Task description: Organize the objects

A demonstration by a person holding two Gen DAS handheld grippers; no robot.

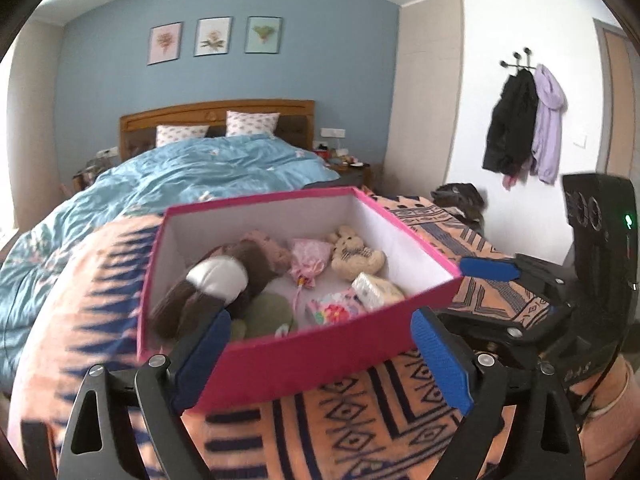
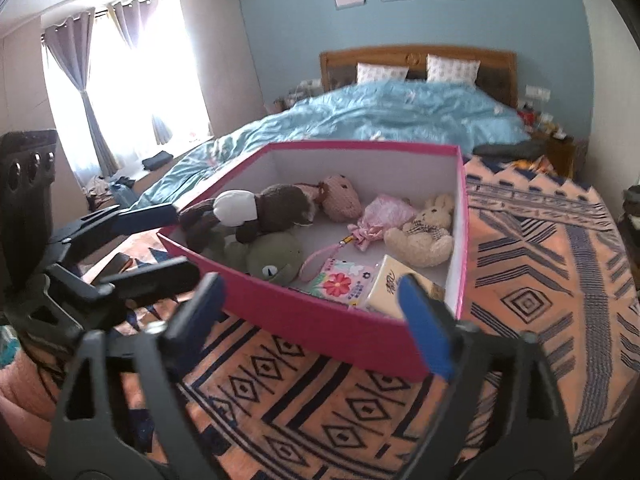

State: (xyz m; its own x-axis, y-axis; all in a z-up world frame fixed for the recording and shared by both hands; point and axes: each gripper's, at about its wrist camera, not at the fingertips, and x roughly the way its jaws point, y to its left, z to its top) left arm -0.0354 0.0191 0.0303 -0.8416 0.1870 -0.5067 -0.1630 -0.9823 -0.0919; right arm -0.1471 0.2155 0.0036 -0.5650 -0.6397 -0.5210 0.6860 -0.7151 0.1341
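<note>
Only the right wrist view shows the curtained window point(image 2: 132, 80); only the left shows coats point(image 1: 520, 120) on wall hooks. Both grippers, left point(image 1: 320, 360) and right point(image 2: 316, 320), have fingers spread wide, holding nothing. The pink box point(image 1: 320, 356) of soft toys sits on the bed's patterned blanket point(image 2: 540, 280).

Toys point(image 1: 224, 280) in box point(image 1: 320, 356) — on blanket point(image 1: 360, 432)

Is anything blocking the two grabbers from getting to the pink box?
Nothing visible does. The pink box sits on the patterned blanket, and both the left gripper and the right gripper are open right at its near wall, with only bare blanket below them.
</note>
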